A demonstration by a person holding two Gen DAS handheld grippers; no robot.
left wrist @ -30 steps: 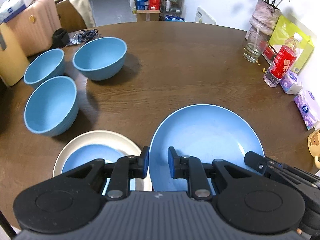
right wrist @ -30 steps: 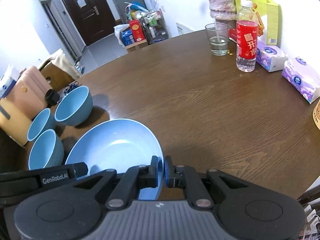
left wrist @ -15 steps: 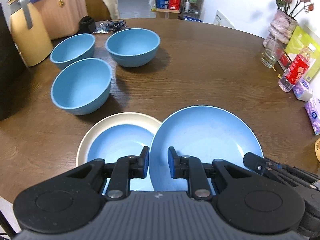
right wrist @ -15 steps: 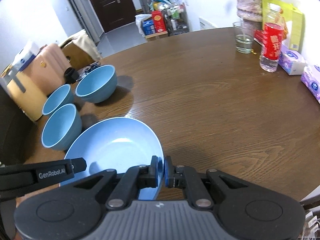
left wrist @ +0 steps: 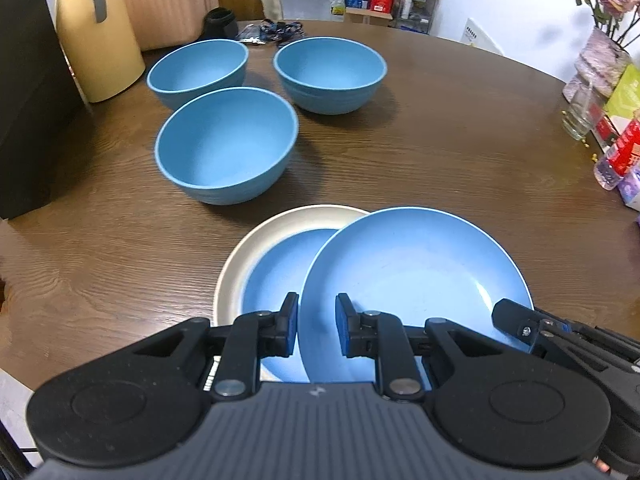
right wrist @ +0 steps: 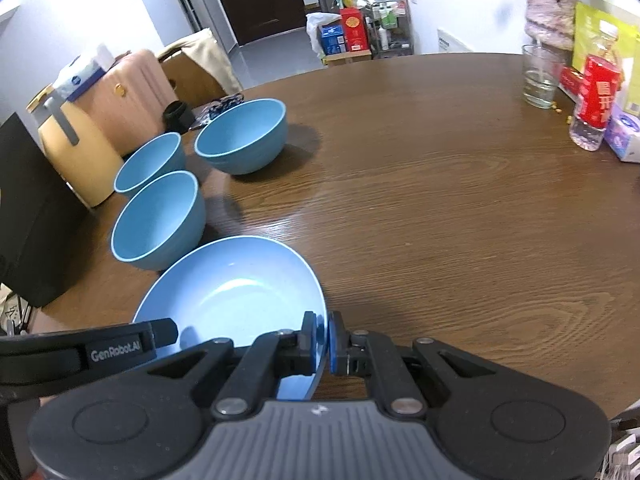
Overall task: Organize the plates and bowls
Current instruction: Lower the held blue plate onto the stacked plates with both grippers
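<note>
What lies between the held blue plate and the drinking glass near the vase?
Only bare brown tabletop separates the blue plate from the drinking glass; the right wrist view shows it.

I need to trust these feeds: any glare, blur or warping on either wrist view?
Left wrist: sharp, fisheye bends the table edge, bowls cast soft shadows. Right wrist: sheen on the table beside the plate, corners vignetted, bottle slightly soft.

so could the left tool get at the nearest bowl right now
Probably not yet: the left tool is clamped on the blue plate, which the right tool grips too. The bowl itself stands unblocked.
</note>
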